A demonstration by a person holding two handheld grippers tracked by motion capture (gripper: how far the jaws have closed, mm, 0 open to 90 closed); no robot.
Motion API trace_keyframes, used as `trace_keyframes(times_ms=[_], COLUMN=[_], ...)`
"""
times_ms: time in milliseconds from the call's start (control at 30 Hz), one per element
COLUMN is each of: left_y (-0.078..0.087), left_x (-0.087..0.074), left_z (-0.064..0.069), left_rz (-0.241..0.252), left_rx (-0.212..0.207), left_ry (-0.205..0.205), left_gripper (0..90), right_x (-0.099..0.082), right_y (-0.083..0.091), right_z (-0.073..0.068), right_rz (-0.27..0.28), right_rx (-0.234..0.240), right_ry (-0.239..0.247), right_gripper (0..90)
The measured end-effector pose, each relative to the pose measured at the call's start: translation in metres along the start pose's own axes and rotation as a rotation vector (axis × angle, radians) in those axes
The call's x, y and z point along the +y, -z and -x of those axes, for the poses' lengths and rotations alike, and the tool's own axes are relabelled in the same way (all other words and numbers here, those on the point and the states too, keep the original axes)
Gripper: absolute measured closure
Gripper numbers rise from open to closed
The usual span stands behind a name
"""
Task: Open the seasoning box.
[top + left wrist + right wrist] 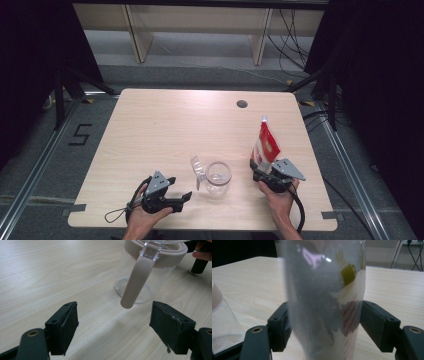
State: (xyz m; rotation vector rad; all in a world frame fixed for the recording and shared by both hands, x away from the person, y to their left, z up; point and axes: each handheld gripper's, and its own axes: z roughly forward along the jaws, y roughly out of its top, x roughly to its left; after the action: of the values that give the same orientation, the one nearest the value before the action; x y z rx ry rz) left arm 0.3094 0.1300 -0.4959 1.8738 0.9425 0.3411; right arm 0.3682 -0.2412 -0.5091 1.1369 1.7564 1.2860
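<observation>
Right claw [261,170] closed around upright red-and-white plastic pouch [265,144], near right edge of pale wooden surface [165,125]. Left claw [183,198] open, empty, resting on surface, just beside clear glass jar [218,178] with flip lid.

I see the jar [218,178] between my two grippers on the table [165,125], its lid [198,167] leftward. The pouch [265,145] stands upright between my right gripper [263,172] jaws.

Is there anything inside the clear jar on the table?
The clear jar stands open and looks empty; wood grain shows through its wall in the left gripper view. Its hanging lid clasp covers part of the inside.
</observation>
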Motion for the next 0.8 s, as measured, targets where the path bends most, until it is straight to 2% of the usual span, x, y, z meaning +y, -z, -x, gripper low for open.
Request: trace_keyframes(times_ms=[233, 300, 400, 433, 467, 567, 633, 800], left_y=[0.0006, 0.0002, -0.0004, -0.0007, -0.0006, -0.0004, -0.0002, -0.0003], left_x=[0.0001, 0.0, -0.0004, -0.0004, -0.0005, -0.0004, -0.0004, -0.0002], left_z=[0.0002, 0.0004, 0.0016, 0.0014, 0.0016, 0.0014, 0.0014, 0.0015], left_rz=[-0.006, -0.006, -0.006, -0.007, -0.008, -0.008, -0.01, -0.011], left_rx=[0.001, -0.001, 0.0, -0.004, -0.002, -0.003, 0.001, 0.0], left_ry=[0.0, 0.0, 0.017, 0.008, 0.008, 0.01, 0.01, 0.008], left_gripper=[21.9, 21.9, 21.9, 21.9, 21.9, 21.9, 21.9, 22.0], right_x=[-0.0001, -0.0004, -0.0007, -0.0018, -0.0017, -0.0028, -0.0032, -0.0053], right_y=[0.0, 0.0004, 0.0008, 0.0, -0.0017, -0.002, -0.0007, -0.0013], right_z=[-0.0003, -0.002, -0.0032, -0.004, -0.0016, -0.0024, -0.0025, -0.0052], right_rz=[0.005, -0.003, -0.007, -0.001, 0.013, 0.018, -0.014, -0.008], right_rx=[-0.008, -0.008, -0.013, -0.01, 0.0, -0.005, -0.012, -0.032], right_ry=[0.002, -0.025, -0.029, -0.022, 0.016, 0.012, 0.007, 0.021], right_gripper=[32.0, 31.6, 30.6, 30.5, 30.8, 31.9, 32.1, 31.7])
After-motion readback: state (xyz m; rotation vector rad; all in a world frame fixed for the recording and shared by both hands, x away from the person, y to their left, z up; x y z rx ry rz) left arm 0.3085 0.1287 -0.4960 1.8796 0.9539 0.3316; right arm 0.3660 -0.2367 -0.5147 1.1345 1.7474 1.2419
